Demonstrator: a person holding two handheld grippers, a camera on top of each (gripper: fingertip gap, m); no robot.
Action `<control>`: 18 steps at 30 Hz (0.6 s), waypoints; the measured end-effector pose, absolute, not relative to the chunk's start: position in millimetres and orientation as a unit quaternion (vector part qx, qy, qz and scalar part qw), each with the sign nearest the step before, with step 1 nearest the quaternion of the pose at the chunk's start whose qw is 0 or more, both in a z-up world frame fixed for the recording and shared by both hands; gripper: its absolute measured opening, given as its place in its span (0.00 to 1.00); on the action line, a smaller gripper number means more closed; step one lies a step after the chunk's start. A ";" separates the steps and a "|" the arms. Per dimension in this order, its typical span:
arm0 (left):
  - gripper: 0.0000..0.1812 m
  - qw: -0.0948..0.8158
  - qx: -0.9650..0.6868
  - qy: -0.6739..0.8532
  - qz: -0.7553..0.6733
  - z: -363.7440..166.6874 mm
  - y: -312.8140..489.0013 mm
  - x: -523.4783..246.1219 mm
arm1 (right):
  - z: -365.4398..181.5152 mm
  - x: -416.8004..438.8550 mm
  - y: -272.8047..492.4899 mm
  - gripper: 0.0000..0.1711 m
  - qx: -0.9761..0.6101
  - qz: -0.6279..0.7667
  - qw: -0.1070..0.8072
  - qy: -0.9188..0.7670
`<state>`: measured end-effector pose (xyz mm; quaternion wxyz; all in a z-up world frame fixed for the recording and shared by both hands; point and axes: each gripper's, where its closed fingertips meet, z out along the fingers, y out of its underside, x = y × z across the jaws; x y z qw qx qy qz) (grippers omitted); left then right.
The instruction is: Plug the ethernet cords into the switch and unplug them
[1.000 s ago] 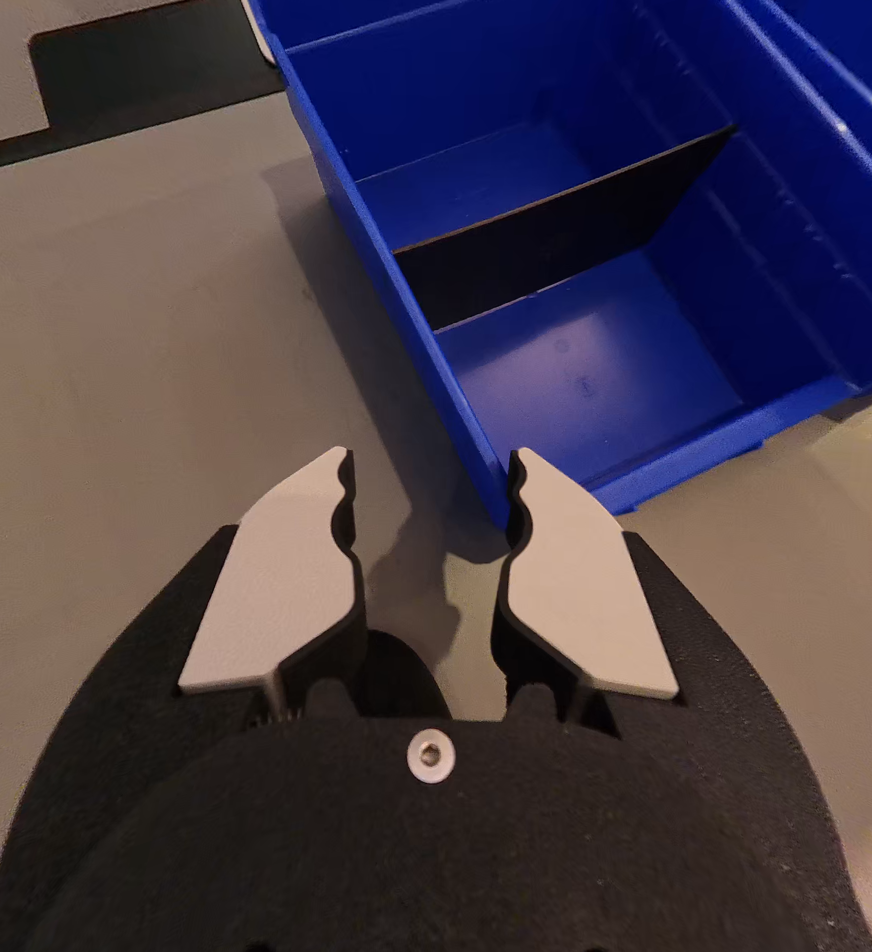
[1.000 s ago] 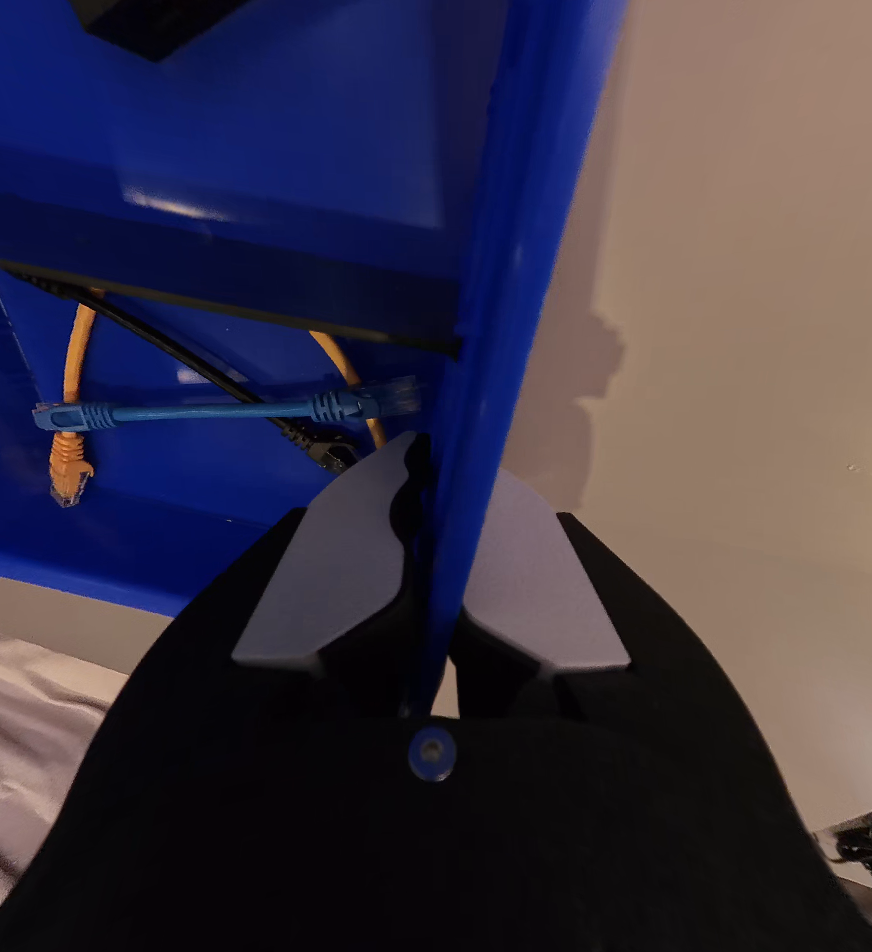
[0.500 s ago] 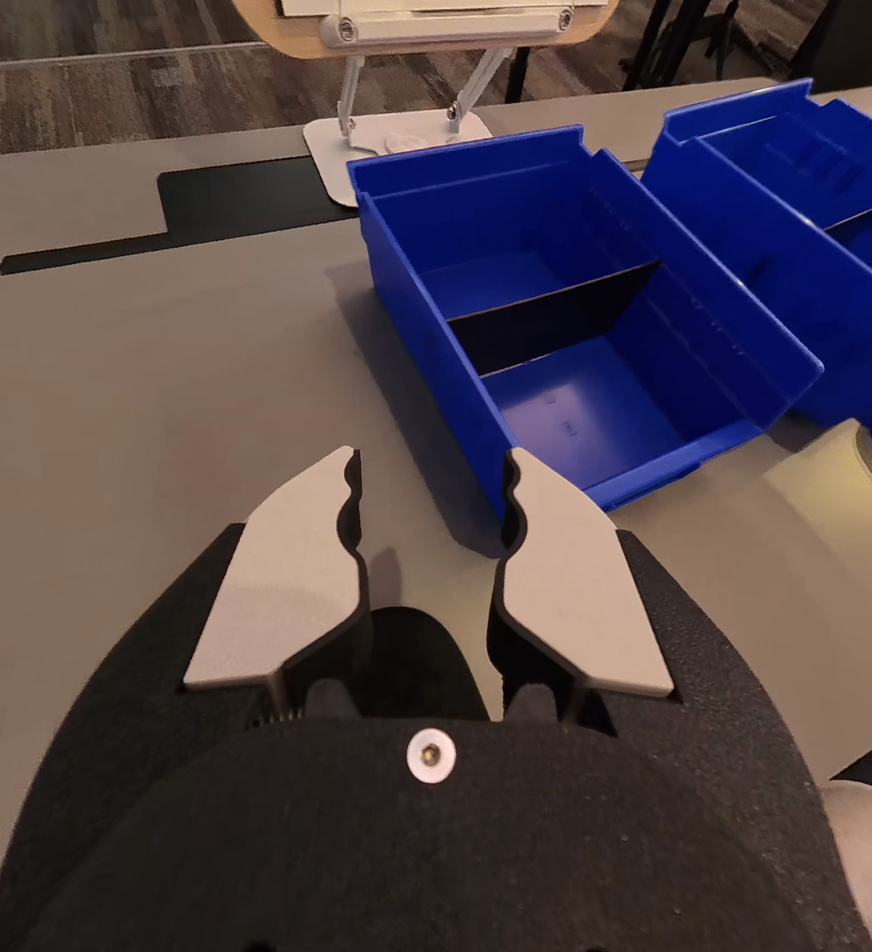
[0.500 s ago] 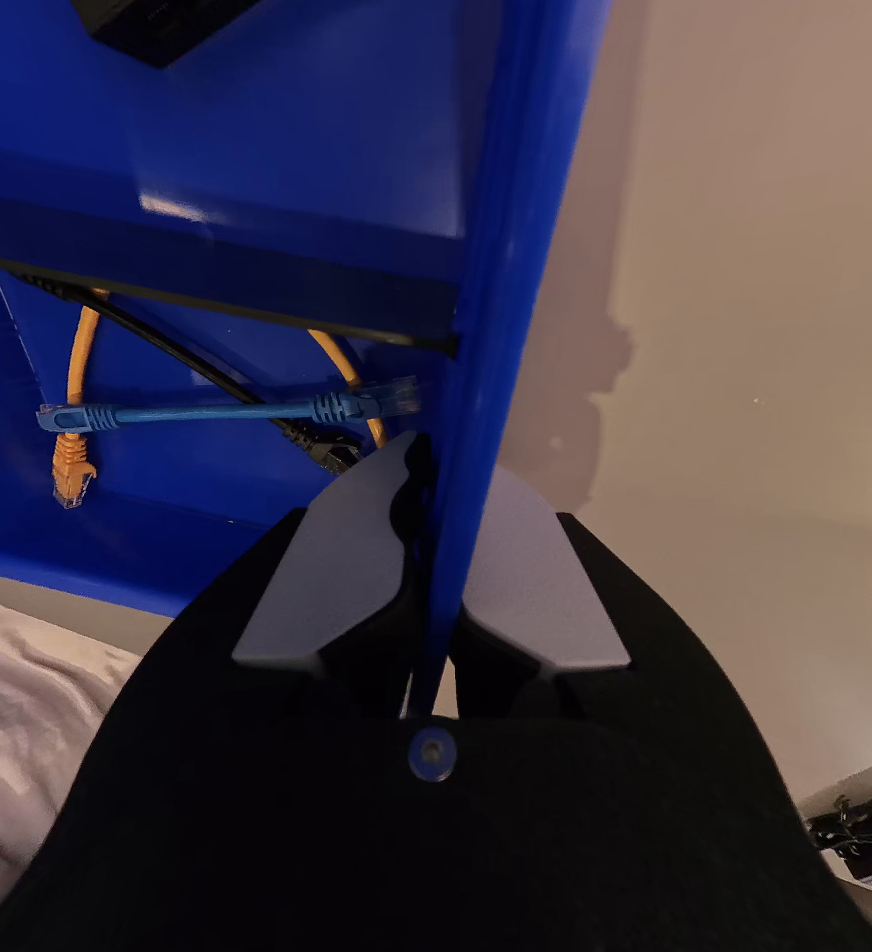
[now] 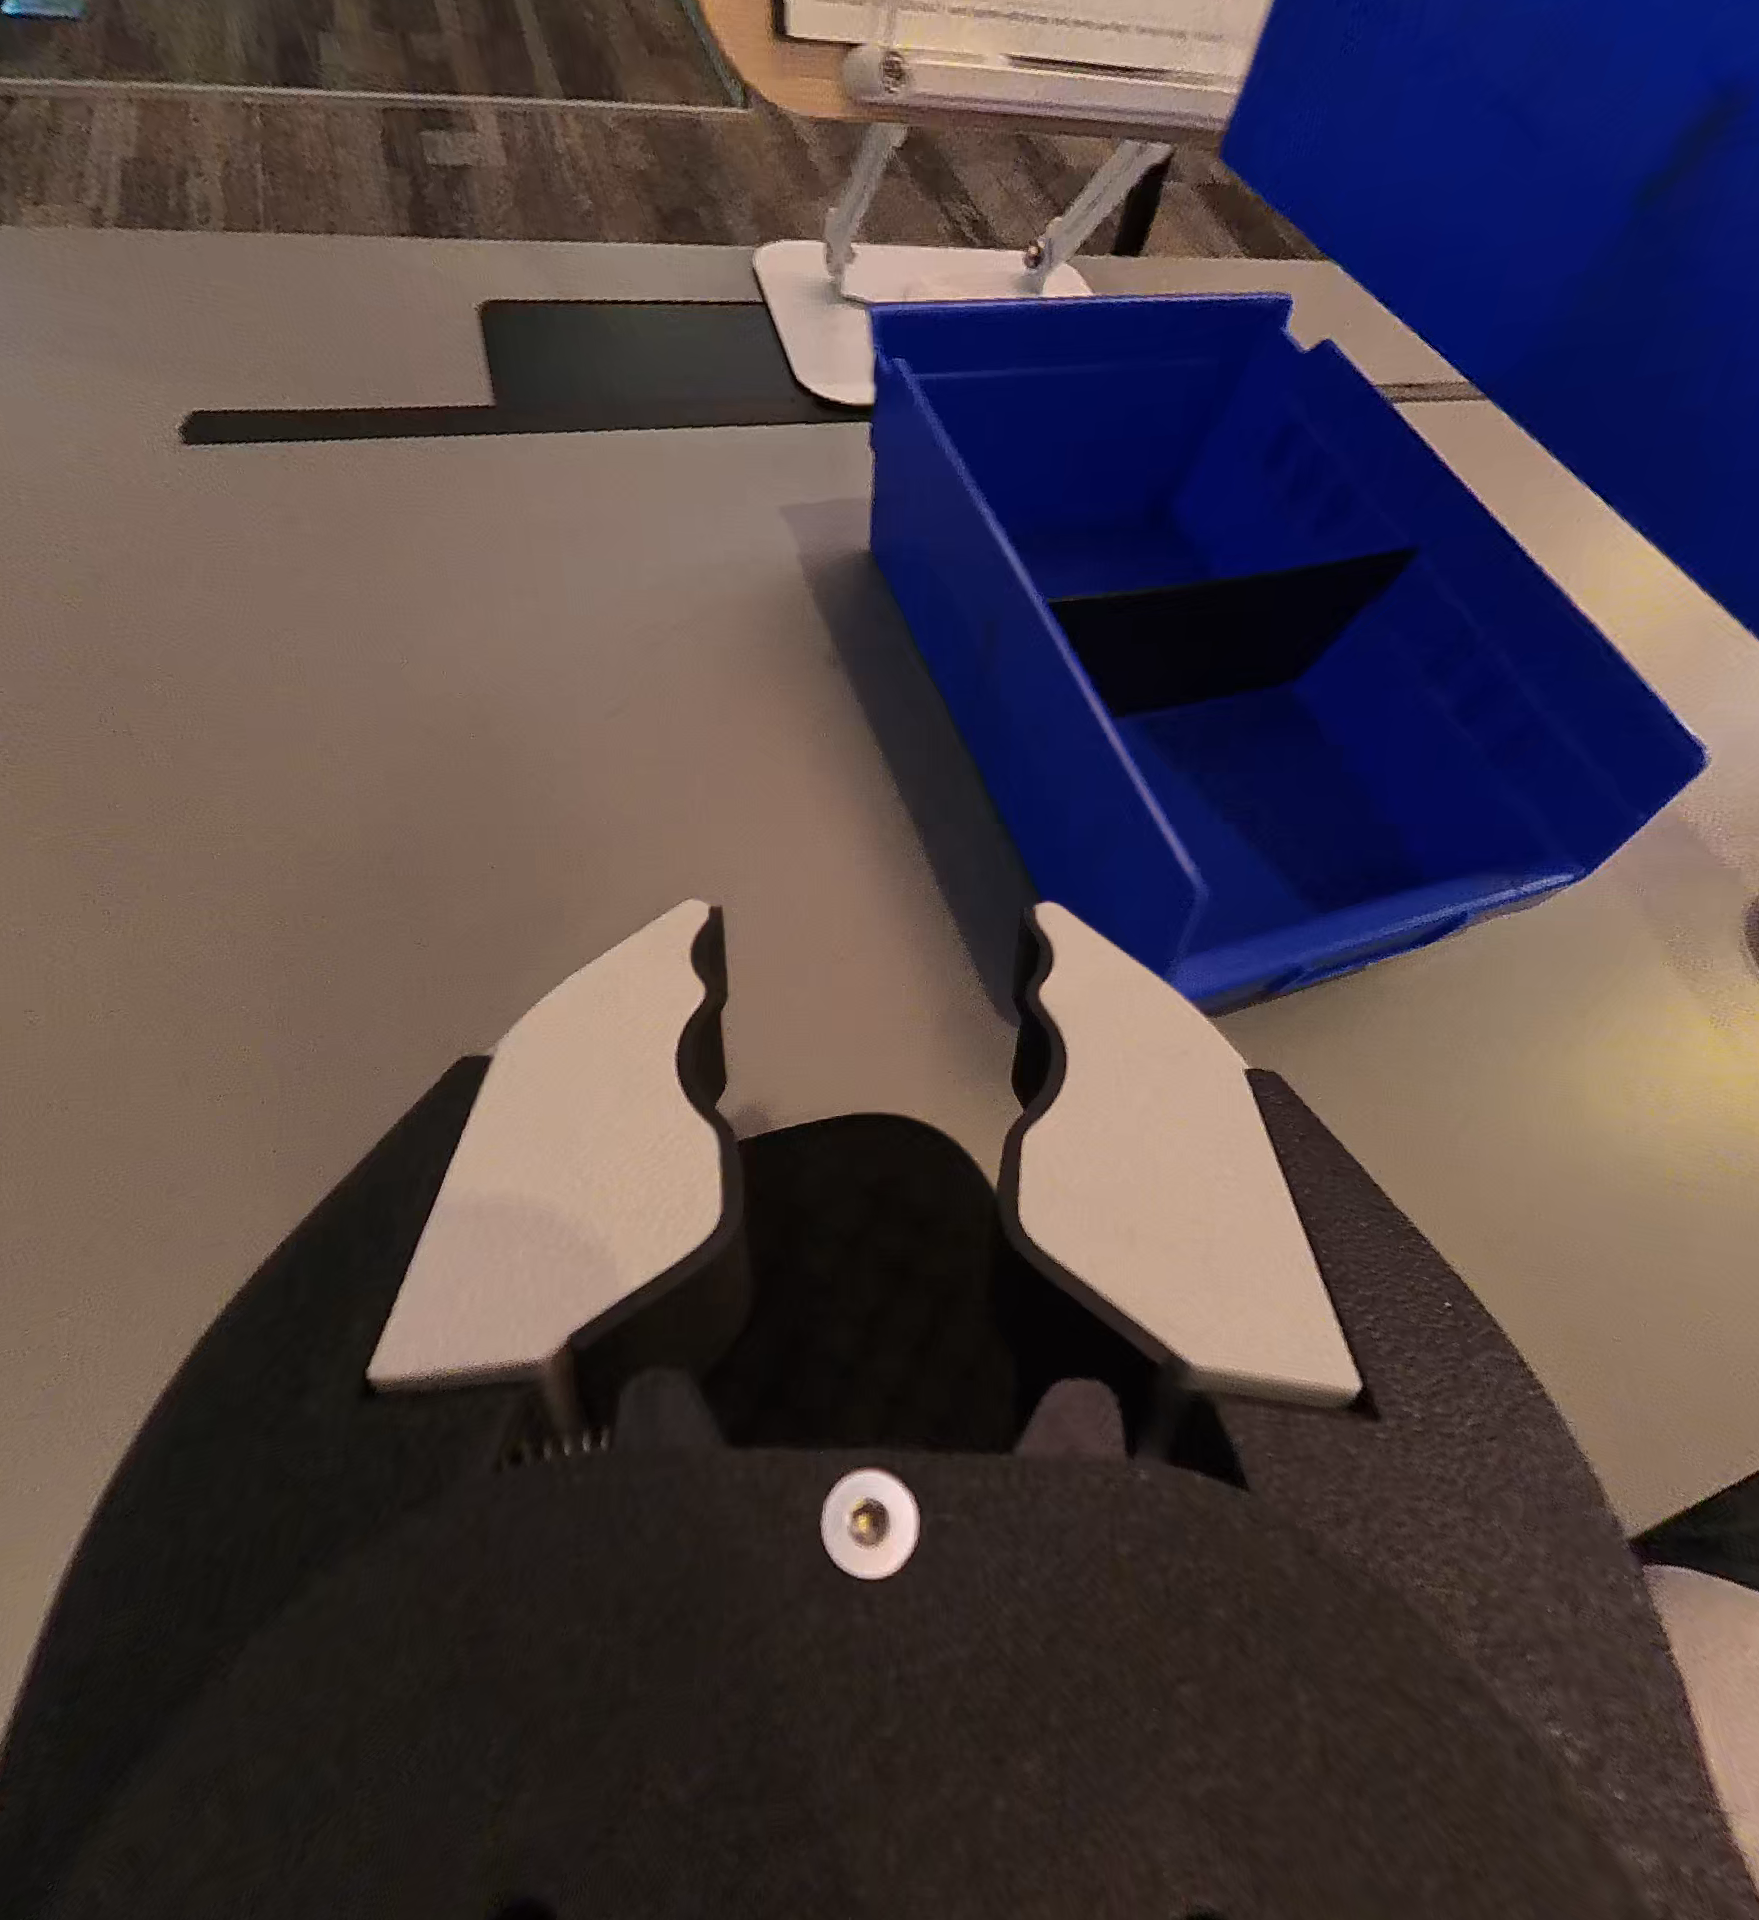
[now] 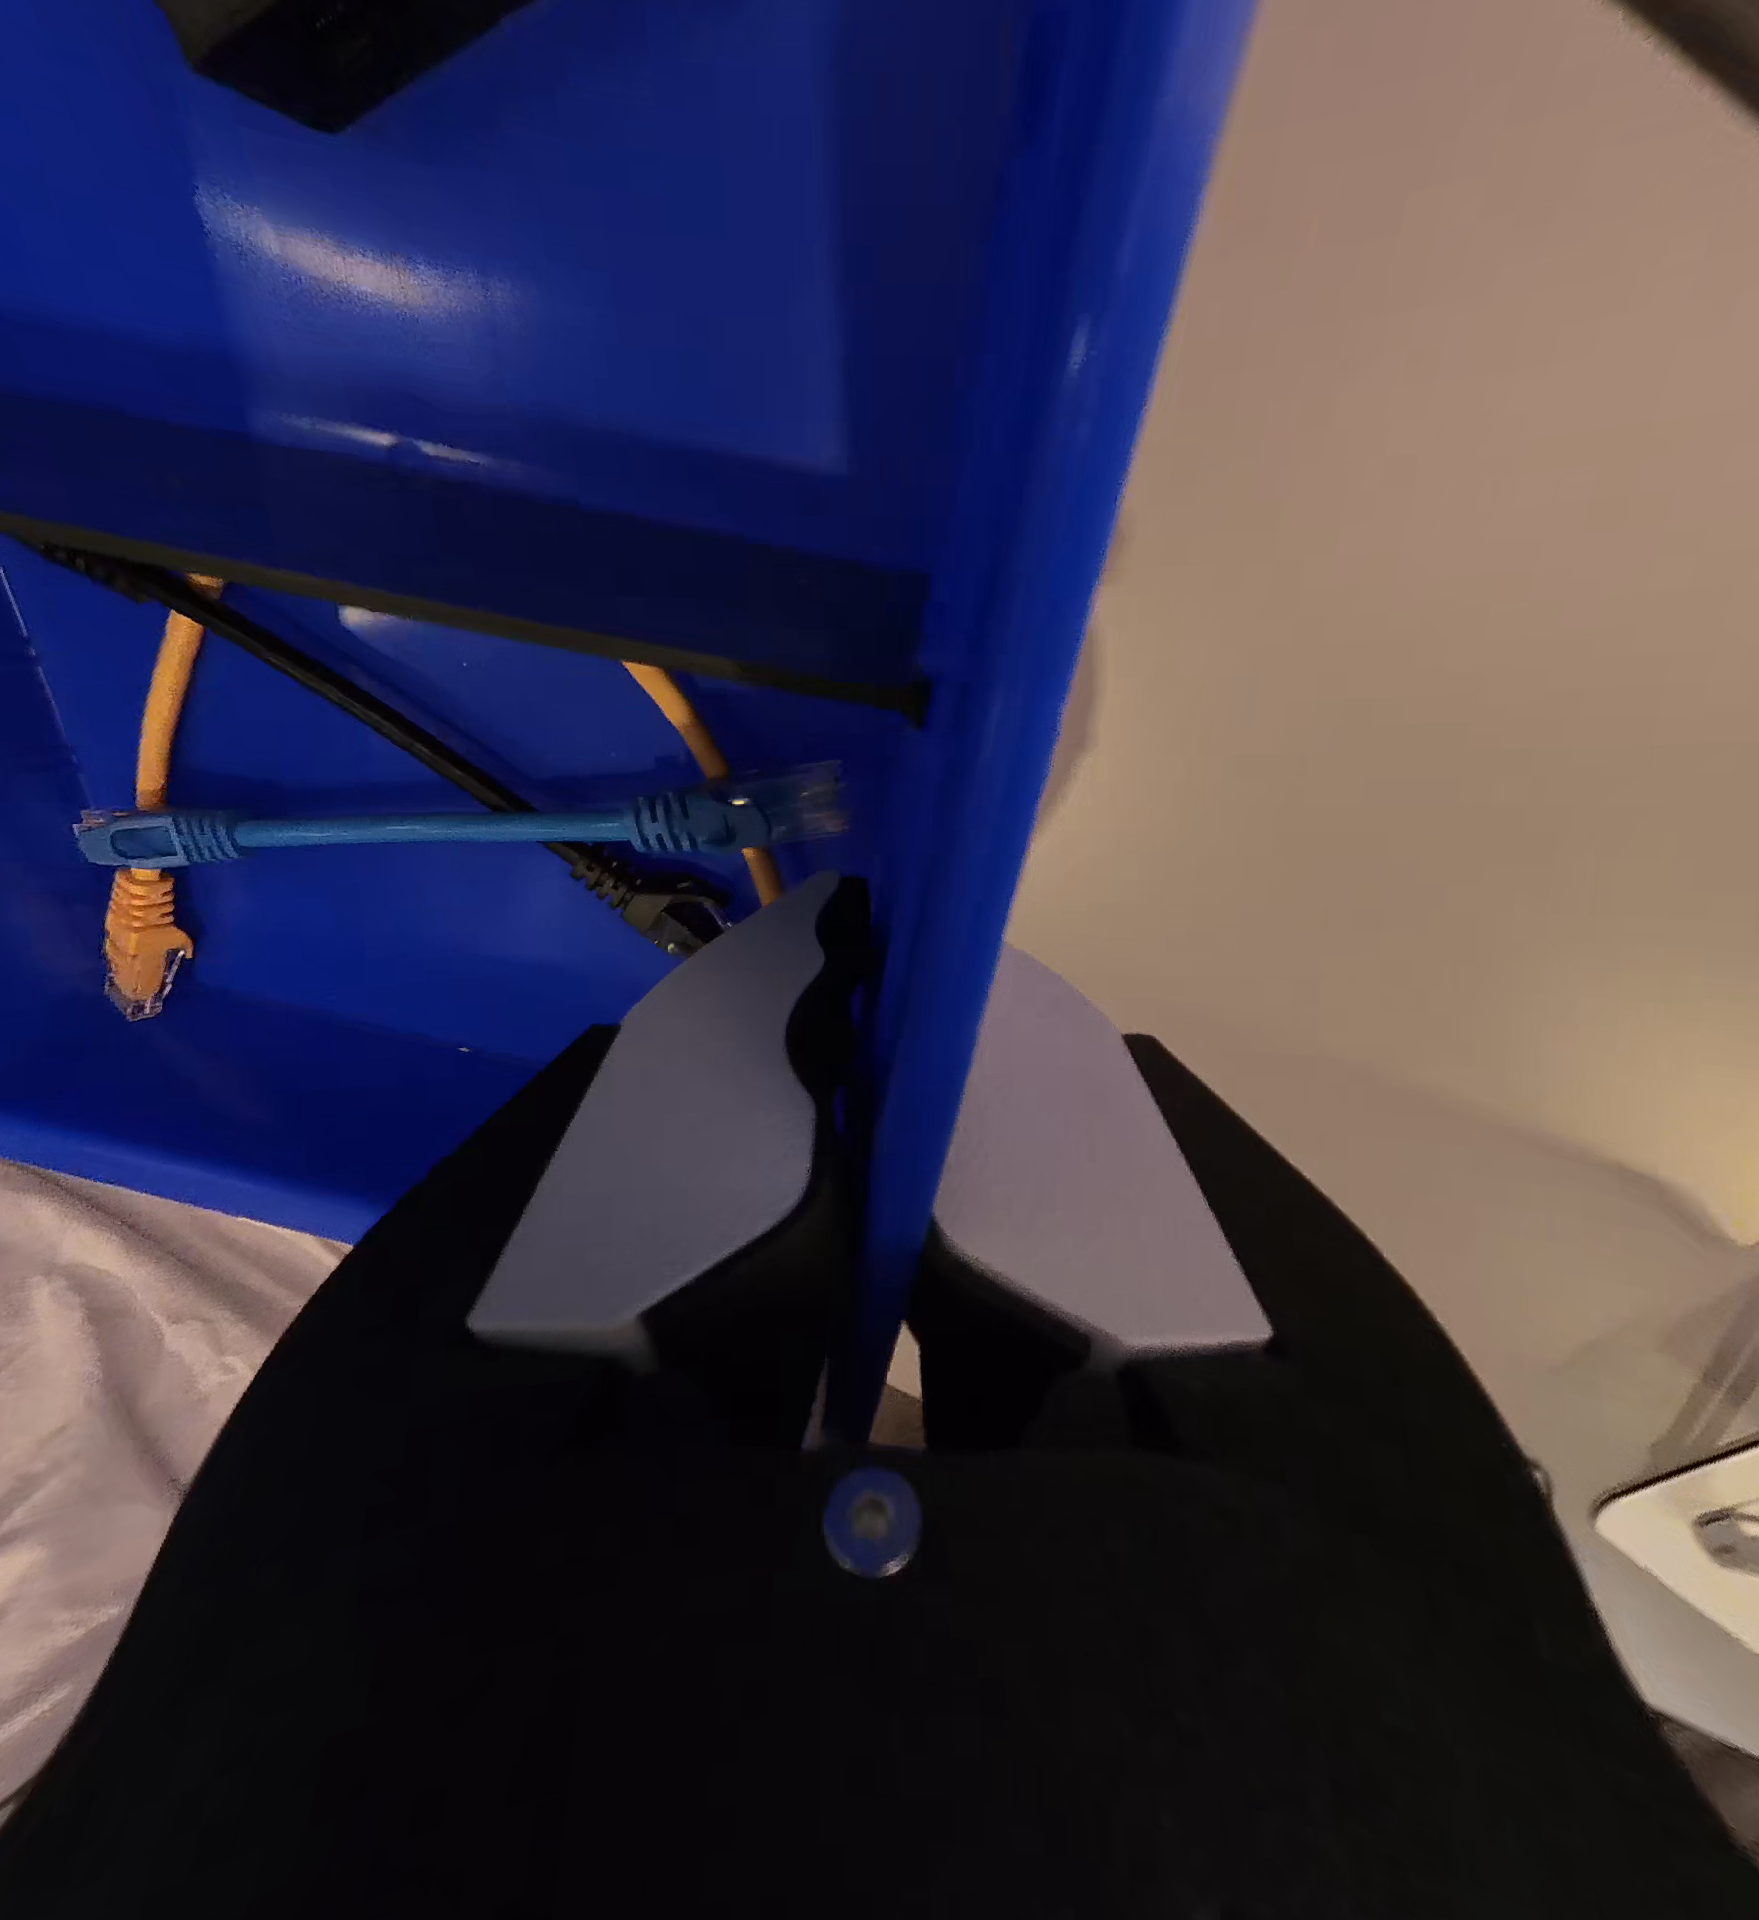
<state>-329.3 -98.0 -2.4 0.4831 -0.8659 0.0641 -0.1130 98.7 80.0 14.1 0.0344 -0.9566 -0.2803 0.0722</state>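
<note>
Since a second ago the left gripper [image 5: 870, 935] has pulled back and up from the empty blue bin [image 5: 968, 623], so more of the grey table [image 5: 335, 727] and the wood-look floor [image 5: 231, 145] beyond its far edge now show; its jaws remain spread with nothing between them. A stepped black strip [image 5: 584, 364] lies on the table behind that bin, and a white stand's base plate [image 5: 813, 312] touches the bin's far corner. That bin has one black divider [image 5: 1228, 623] and two bare compartments. The right gripper [image 6: 880, 935] keeps pinching the side wall of a second blue bin [image 6: 1010, 520], lifted and tilted, which fills the upper right of the left wrist view. Three cords lie in its near compartment: one blue cord [image 6: 418, 829] stretched across, one orange cord [image 6: 158, 727] curving under the divider, one black cord [image 6: 355, 696] running slantwise beneath the blue. A dark box-like corner [image 6: 335, 52], perhaps the switch, sits in the far compartment. Pale cloth [image 6: 75, 1403] shows below.
</note>
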 end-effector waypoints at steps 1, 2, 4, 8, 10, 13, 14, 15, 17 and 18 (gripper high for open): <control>0.29 0.486 -0.865 0.058 -0.109 -1.3 -101.5 -335.7 | 20.8 74.9 82.6 0.02 -0.952 0.073 0.037 -0.295; 0.29 0.488 -0.865 0.050 -0.106 0.0 -105.4 -342.9 | 25.9 49.2 84.4 0.02 -0.946 0.077 0.040 -0.311; 0.30 0.492 -0.864 0.033 -0.098 3.0 -114.7 -360.1 | 31.0 -6.6 84.5 0.02 -0.934 0.093 0.040 -0.341; 0.30 0.500 -0.863 -0.018 -0.066 9.4 -139.9 -408.4 | 23.6 -123.3 75.6 0.02 -0.906 0.140 0.028 -0.398; 0.30 0.502 -0.862 -0.049 -0.039 11.3 -155.1 -437.1 | 14.6 -177.2 68.0 0.02 -0.892 0.160 0.017 -0.422; 0.30 0.503 -0.859 -0.089 -0.014 11.2 -175.3 -473.3 | -1.5 -248.2 56.2 0.02 -0.875 0.178 0.010 -0.450; 0.30 0.502 -0.859 -0.097 -0.012 9.5 -180.5 -482.3 | -6.5 -268.2 51.7 0.02 -0.871 0.184 0.007 -0.456; 0.31 0.499 -0.860 -0.106 -0.012 6.7 -185.1 -490.5 | -10.9 -285.9 47.2 0.02 -0.867 0.190 0.003 -0.461; 0.31 0.499 -0.858 -0.123 -0.013 2.6 -192.0 -503.8 | -19.0 -315.1 38.1 0.02 -0.860 0.203 -0.008 -0.468; 0.31 0.502 -0.855 -0.128 -0.016 1.8 -194.1 -508.1 | -23.2 -326.4 34.9 0.02 -0.858 0.207 -0.011 -0.470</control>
